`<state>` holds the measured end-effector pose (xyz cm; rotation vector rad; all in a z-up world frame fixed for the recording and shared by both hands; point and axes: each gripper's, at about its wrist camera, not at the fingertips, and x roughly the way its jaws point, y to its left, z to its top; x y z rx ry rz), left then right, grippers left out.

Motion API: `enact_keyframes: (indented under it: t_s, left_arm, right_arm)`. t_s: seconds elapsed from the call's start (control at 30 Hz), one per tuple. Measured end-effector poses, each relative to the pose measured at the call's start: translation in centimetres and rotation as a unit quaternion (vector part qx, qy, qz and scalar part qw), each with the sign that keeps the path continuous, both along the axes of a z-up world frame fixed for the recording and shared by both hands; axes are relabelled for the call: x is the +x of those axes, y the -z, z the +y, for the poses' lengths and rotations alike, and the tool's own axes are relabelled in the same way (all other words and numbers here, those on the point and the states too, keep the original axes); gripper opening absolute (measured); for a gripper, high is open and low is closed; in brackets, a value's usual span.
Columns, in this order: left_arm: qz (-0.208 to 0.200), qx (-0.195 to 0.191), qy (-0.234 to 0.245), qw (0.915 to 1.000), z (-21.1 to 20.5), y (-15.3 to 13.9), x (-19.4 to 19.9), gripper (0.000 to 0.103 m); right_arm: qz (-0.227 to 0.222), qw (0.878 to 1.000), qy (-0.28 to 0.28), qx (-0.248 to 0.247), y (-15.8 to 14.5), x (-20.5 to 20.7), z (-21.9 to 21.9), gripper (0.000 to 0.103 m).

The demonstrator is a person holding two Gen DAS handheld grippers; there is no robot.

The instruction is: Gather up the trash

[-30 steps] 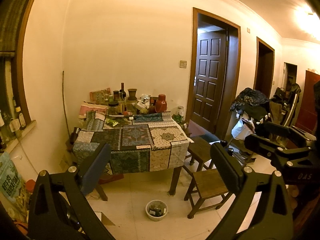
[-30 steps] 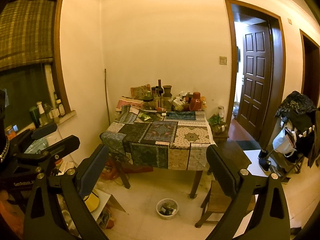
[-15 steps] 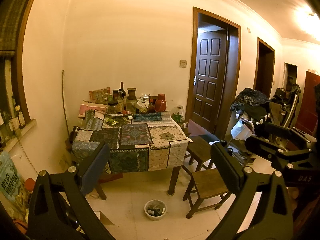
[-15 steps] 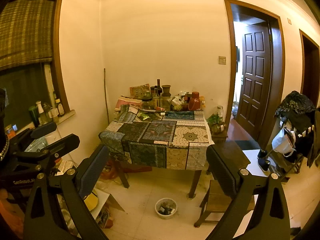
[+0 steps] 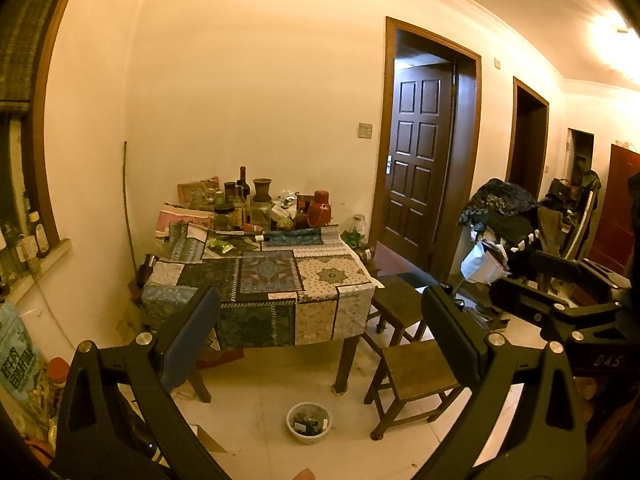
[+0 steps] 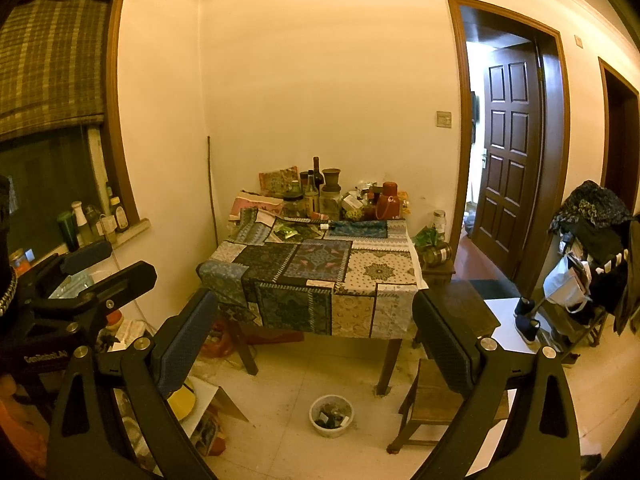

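Note:
A table with a patchwork cloth stands against the far wall, also in the right wrist view. Green wrappers lie on the cloth near its back, also seen from the right. A small white bowl with dark scraps sits on the floor under the table's front edge, also in the right wrist view. My left gripper is open and empty, well short of the table. My right gripper is open and empty too, and it shows at the right in the left wrist view.
Bottles, jars and a red flask crowd the table's back. Two wooden stools stand right of the table. Clutter and cardboard lie on the floor at left. A laden clothes rack and an open doorway are at right.
Both views have shifted slightly; the table sits a little lower and nearer in frame. Both grippers stay open and empty.

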<state>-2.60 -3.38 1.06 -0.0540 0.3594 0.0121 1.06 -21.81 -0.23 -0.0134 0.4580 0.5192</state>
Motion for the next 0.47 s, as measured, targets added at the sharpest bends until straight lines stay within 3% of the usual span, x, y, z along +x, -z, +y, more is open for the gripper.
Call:
enact_keyframes:
  t_s: [0.47]
  left_arm:
    - [0.018, -0.009, -0.005, 0.9998, -0.6, 0.6, 2.0, 0.101]
  right_arm:
    - [0.016, 1.0, -0.007, -0.004, 1.0, 1.4, 0.1, 0.097]
